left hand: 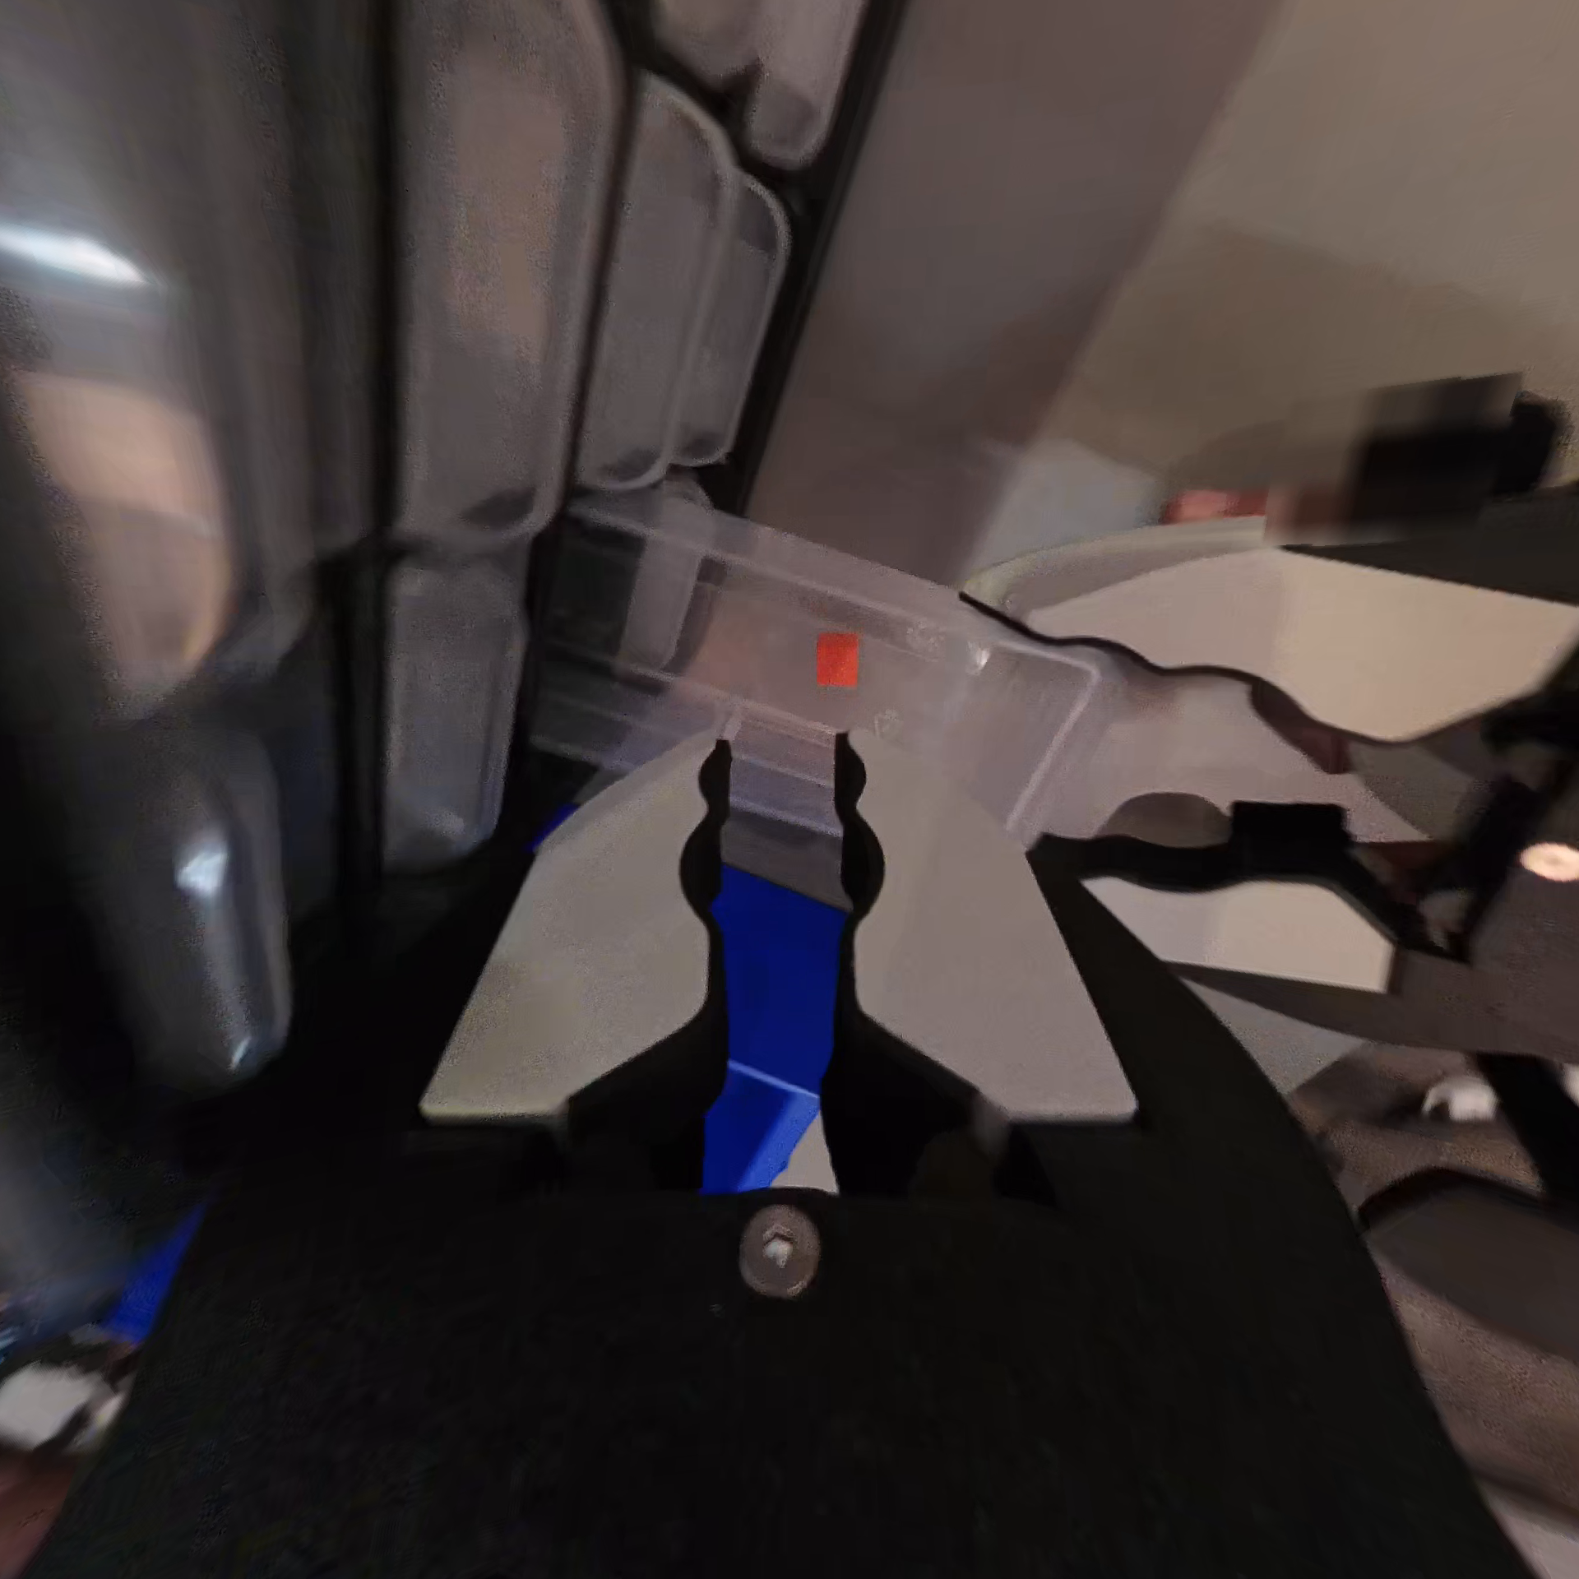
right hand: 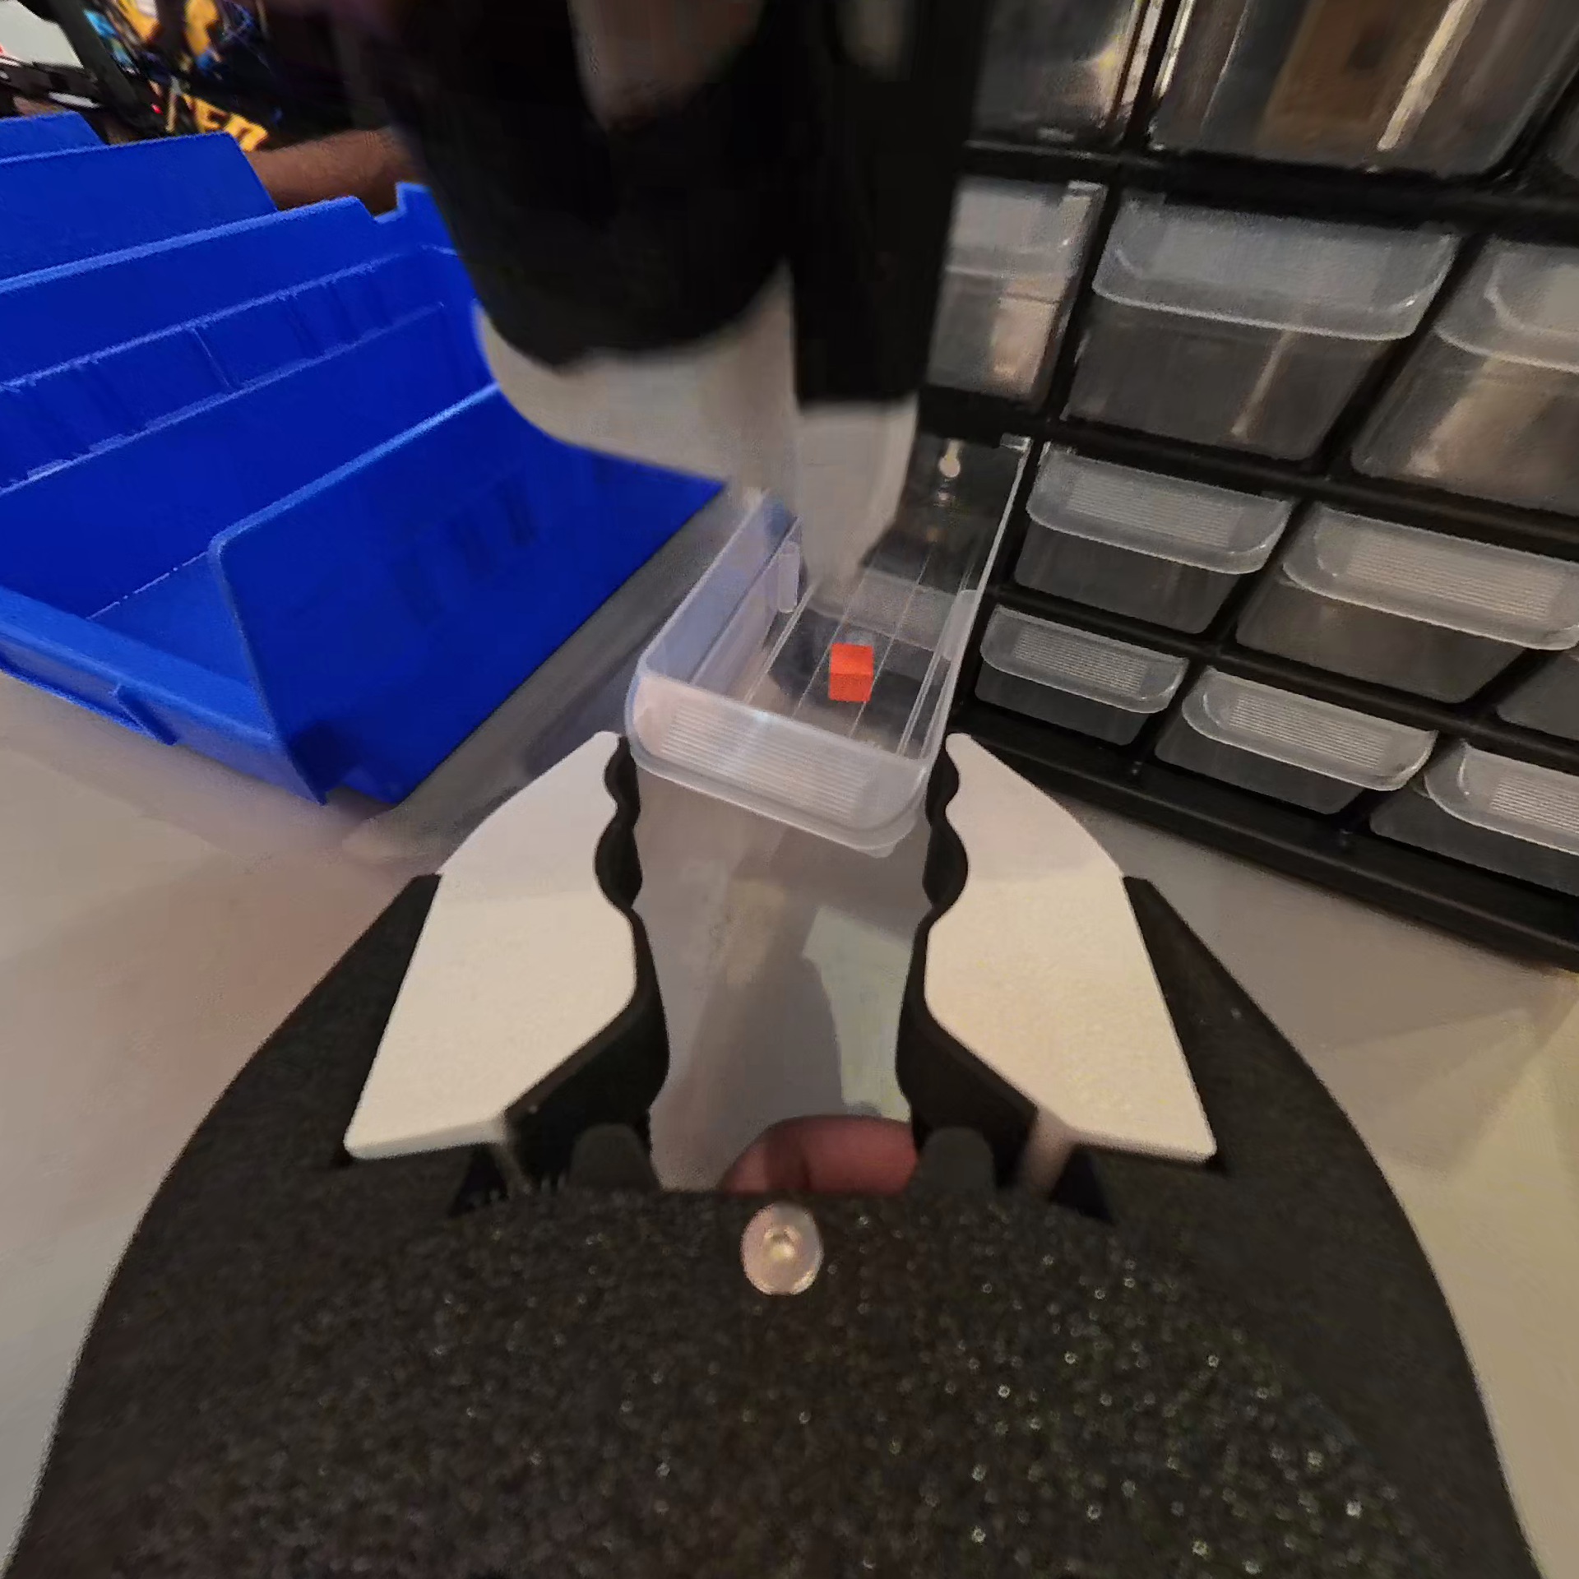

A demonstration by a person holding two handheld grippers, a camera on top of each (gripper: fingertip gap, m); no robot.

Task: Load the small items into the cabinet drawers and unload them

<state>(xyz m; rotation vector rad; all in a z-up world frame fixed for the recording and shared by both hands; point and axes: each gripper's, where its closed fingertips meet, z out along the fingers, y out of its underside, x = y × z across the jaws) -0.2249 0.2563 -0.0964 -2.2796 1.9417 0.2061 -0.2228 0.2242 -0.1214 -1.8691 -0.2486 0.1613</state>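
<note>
Clear drawer [right hand: 786, 683] is pulled most of the way out of the black parts cabinet [right hand: 1282, 478], bottom row at the cabinet's left edge. One small orange cube [right hand: 851, 672] sits on the drawer floor, mid-length.

Right gripper [right hand: 782, 760]: jaws spread, bracketing the drawer's front lip; contact unclear, not clamping.

Left gripper [left hand: 782, 752]: jaws nearly together under the drawer side, apparently pinching a clear tab; can't confirm.

Blue divided bin [right hand: 256, 478] is on the tabletop left of the cabinet.

Looks like the load step is done. Next: push the drawer straight in, kept level so the cube doesn't slide.
</note>
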